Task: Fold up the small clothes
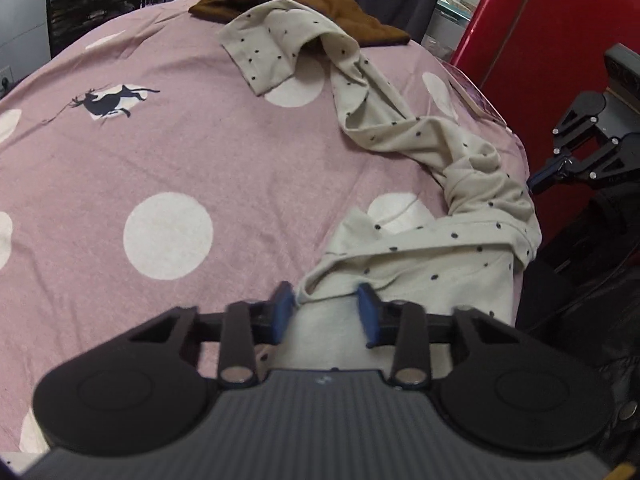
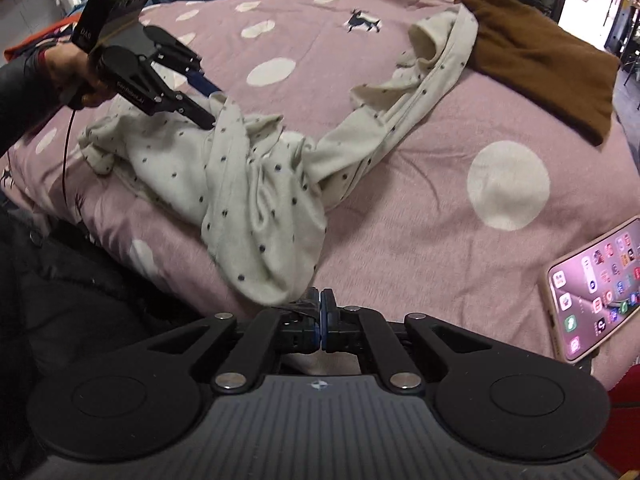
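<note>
A cream garment with dark dots (image 1: 420,152) lies crumpled and stretched out on the pink dotted bedspread (image 1: 180,140). My left gripper (image 1: 326,300) is open, its blue pads on either side of a fold at the garment's near end. In the right wrist view the garment (image 2: 248,184) runs from the bed's near edge to the far right. My right gripper (image 2: 321,312) is shut on the garment's lower edge. The left gripper (image 2: 206,102) shows there over the garment's left part.
A brown cloth (image 2: 544,60) lies at the far end of the bed, touching the garment's far end. A phone (image 2: 596,288) with a lit screen lies at the bed's right edge. A red cabinet (image 1: 560,40) stands beside the bed.
</note>
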The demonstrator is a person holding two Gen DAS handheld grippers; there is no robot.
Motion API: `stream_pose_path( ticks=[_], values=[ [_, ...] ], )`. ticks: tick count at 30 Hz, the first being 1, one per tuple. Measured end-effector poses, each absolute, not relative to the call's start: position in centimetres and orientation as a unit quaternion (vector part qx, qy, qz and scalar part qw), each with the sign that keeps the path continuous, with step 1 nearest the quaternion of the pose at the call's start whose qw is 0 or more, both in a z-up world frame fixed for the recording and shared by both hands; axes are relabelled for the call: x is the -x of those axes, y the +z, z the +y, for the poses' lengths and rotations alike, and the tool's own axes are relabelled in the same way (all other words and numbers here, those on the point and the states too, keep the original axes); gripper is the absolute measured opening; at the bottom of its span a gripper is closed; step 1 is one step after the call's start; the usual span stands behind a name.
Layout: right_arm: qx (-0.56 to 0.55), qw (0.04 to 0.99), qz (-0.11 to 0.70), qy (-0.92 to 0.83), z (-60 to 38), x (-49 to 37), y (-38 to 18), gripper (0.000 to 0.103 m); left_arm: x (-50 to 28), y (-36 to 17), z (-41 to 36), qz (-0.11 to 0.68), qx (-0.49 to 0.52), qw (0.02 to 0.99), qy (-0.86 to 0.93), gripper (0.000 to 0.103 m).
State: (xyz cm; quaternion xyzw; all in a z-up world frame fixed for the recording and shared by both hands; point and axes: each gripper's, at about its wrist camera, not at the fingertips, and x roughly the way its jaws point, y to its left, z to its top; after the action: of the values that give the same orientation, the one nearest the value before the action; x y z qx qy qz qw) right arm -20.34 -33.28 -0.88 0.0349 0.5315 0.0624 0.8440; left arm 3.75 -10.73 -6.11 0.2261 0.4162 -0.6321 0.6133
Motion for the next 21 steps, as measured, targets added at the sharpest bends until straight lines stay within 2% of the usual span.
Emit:
stream_pose_path(
  ticks=[2, 4, 5, 6, 9, 11, 13, 14, 17, 18, 19, 20, 21],
  values=[
    [-0.036, 0.859, 0.508, 0.055, -33.2, 20.2, -0.2, 0.003, -4.4, -6.3, -11.3, 0.426, -0.22, 0.618, -0.623, 0.027],
    [-0.046, 0.868, 0.491, 0.061, -33.0, 20.0, 0.4, 0.018, -4.7, -6.4, -11.6, 0.431, -0.207, 0.617, -0.626, 0.012],
    [-0.048, 0.874, 0.479, 0.063, -32.9, 19.9, 0.7, 0.03, -4.8, -6.5, -11.7, 0.43, -0.202, 0.619, -0.626, 0.01],
    [-0.05, 0.878, 0.472, 0.068, -32.7, 19.8, 0.8, 0.037, -4.8, -6.4, -11.7, 0.425, -0.195, 0.625, -0.625, 0.005],
    [-0.04, 0.876, 0.472, 0.088, -31.3, 19.2, 0.5, 0.06, -4.7, -5.5, -11.4, 0.412, -0.173, 0.644, -0.621, 0.002],
    [-0.029, 0.876, 0.469, 0.109, -30.1, 18.9, 0.3, 0.068, -4.8, -4.7, -11.0, 0.403, -0.165, 0.659, -0.613, 0.001],
    [-0.01, 0.879, 0.46, 0.128, -28.5, 18.6, -0.1, 0.087, -5.3, -3.7, -10.3, 0.392, -0.146, 0.677, -0.606, 0.001],
    [0.003, 0.881, 0.454, 0.132, -27.8, 18.3, -0.3, 0.103, -5.7, -3.3, -9.9, 0.388, -0.137, 0.687, -0.599, 0.001],
    [0.08, 0.885, 0.441, 0.126, -25.1, 17.1, -1.8, 0.103, -7.1, -2.3, -8.8, 0.389, -0.115, 0.706, -0.581, 0.001],
    [0.109, 0.881, 0.443, 0.122, -24.4, 16.6, -2.5, 0.085, -7.3, -2.0, -8.3, 0.381, -0.115, 0.716, -0.574, 0.001],
    [0.137, 0.873, 0.455, 0.109, -23.9, 15.7, -3.3, 0.042, -7.7, -1.7, -7.9, 0.38, -0.116, 0.719, -0.57, 0.001],
    [0.155, 0.862, 0.472, 0.099, -23.7, 14.9, -4.0, 0.012, -8.0, -1.5, -7.5, 0.378, -0.114, 0.725, -0.564, 0.001],
    [0.156, 0.86, 0.475, 0.096, -23.9, 14.3, -4.1, 0.005, -8.2, -1.1, -7.0, 0.373, -0.112, 0.734, -0.556, 0.001]
  ],
)
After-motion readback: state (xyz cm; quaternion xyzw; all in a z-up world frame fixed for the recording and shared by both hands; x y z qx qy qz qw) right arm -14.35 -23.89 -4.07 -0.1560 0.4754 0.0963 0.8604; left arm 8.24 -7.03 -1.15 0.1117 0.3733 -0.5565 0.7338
